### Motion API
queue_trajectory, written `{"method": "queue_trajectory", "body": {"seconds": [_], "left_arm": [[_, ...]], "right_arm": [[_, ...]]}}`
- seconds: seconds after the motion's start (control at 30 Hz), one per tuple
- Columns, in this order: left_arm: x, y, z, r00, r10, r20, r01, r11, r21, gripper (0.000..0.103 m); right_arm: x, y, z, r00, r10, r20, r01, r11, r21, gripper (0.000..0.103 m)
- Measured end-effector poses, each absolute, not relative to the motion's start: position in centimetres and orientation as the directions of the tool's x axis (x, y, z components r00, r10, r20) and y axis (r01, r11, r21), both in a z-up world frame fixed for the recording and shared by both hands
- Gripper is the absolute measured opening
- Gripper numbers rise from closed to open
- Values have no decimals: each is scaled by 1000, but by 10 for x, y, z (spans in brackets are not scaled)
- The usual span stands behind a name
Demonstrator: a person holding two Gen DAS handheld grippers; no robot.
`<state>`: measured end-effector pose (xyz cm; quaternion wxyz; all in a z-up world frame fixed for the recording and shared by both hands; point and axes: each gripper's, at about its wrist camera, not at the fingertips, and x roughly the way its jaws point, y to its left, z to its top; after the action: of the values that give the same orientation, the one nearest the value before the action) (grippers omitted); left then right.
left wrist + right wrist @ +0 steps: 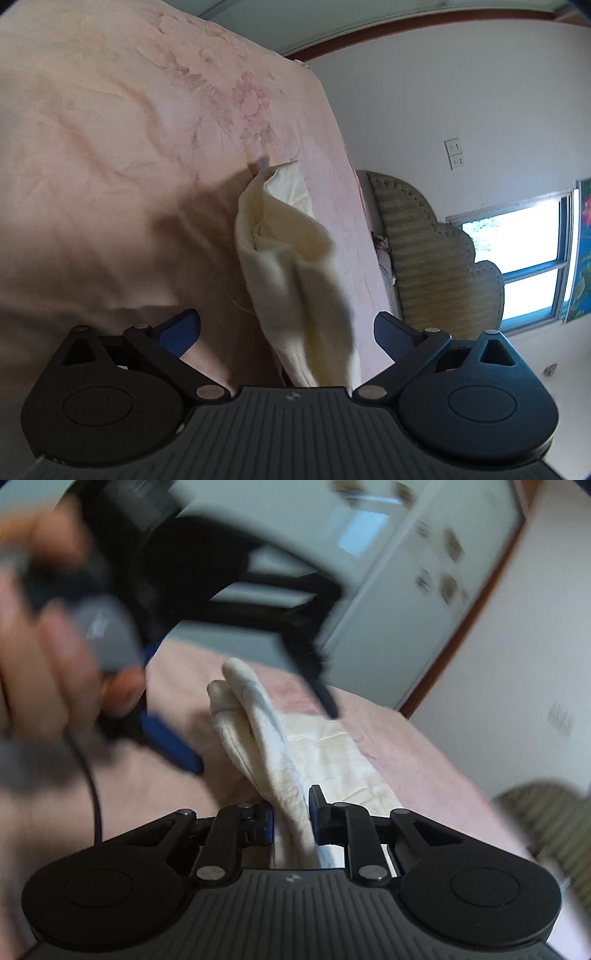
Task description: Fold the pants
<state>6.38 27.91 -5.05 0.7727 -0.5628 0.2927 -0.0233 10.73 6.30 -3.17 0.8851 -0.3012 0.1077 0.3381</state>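
Observation:
The cream pants lie bunched in a long roll on the pink floral bedspread. My left gripper is open, its blue-padded fingers spread wide on either side of the cloth, which runs between them. In the right wrist view my right gripper is shut on a raised fold of the pants. The left gripper shows there too, blurred, held in a hand above the far end of the pants, fingers apart.
A woven wicker chair stands past the bed's right edge, below a window. A wall socket is on the white wall. A cable hangs from the left gripper. A pale wardrobe stands behind the bed.

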Motion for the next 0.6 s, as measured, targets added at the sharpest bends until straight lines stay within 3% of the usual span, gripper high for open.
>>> {"method": "queue_trajectory", "body": {"seconds": [0.1,0.17,0.27,0.37,0.43,0.6], "left_arm": [[83,277,-54,832,-354,-428,-302,360,-883,91],[93,275,-59,812,-360,-458,-325,373,-869,58],[99,276,-70,788,-356,-502,-366,386,-847,26],[100,276,-75,793,-344,-503,-367,388,-845,21],[100,274,-74,796,-331,-507,-365,407,-837,18],[102,264,-64,798,-275,-537,-356,503,-787,12]], "right_arm": [[113,57,-25,720,556,-415,-694,596,-404,18],[111,56,-25,684,570,-456,-728,569,-382,21],[102,48,-16,543,638,-546,-838,451,-307,23],[110,16,14,429,760,-488,-891,444,-93,23],[131,1,21,488,745,-455,-842,539,-20,23],[176,-2,-31,572,523,-631,-698,715,-41,23]]}}
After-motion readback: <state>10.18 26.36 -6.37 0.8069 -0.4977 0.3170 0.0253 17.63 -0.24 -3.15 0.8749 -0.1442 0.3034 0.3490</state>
